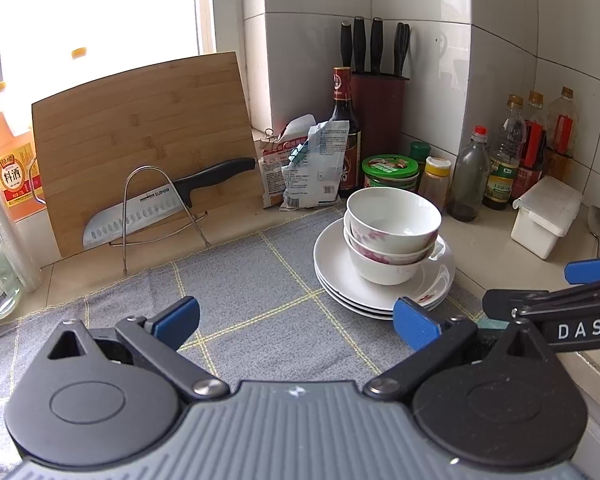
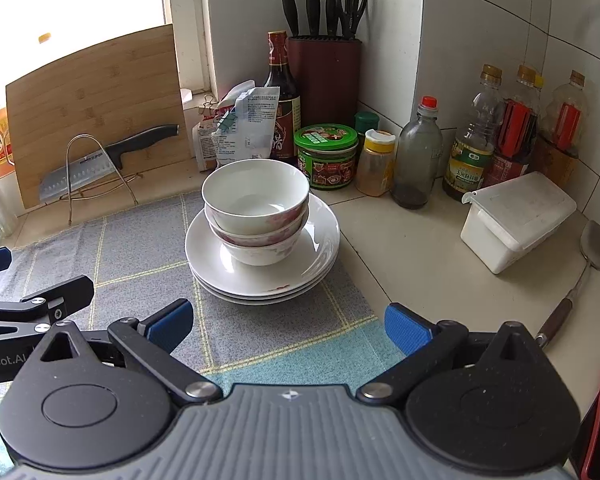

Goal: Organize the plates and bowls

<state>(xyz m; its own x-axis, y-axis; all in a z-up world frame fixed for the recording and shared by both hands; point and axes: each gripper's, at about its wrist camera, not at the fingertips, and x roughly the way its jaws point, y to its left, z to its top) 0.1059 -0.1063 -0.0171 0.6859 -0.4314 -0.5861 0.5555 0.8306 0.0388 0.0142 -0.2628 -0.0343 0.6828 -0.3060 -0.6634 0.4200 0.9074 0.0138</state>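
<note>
In the left wrist view, the left hand-held gripper [image 1: 296, 322] hovers over the grey cloth [image 1: 240, 300] with its jaws spread wide and nothing between them. The bowls [image 1: 392, 236], three nested, sit on a stack of plates [image 1: 332, 268] at about 1 o'clock from it, on the cloth's far right part. The right hand-held gripper [image 1: 540, 292] pokes in at 3 o'clock, near the plates but apart from them. A knife [image 1: 140, 216] leans on a wire rack at 11 o'clock, well apart.

In the right wrist view, the right hand-held gripper [image 2: 288, 326] is likewise wide open and empty, with the bowls [image 2: 256, 208] and plates [image 2: 204, 248] straight ahead at 12 o'clock. The bare surface [image 2: 412, 248] lies at 2 o'clock.

The crockery looks like glazed ceramic: stiff, probably slick, fairly heavy as a pile, and likely to chip if knocked. A bowl is best pinched across its rim wall; a plate at its raised edge, since the stack leaves little room underneath.
</note>
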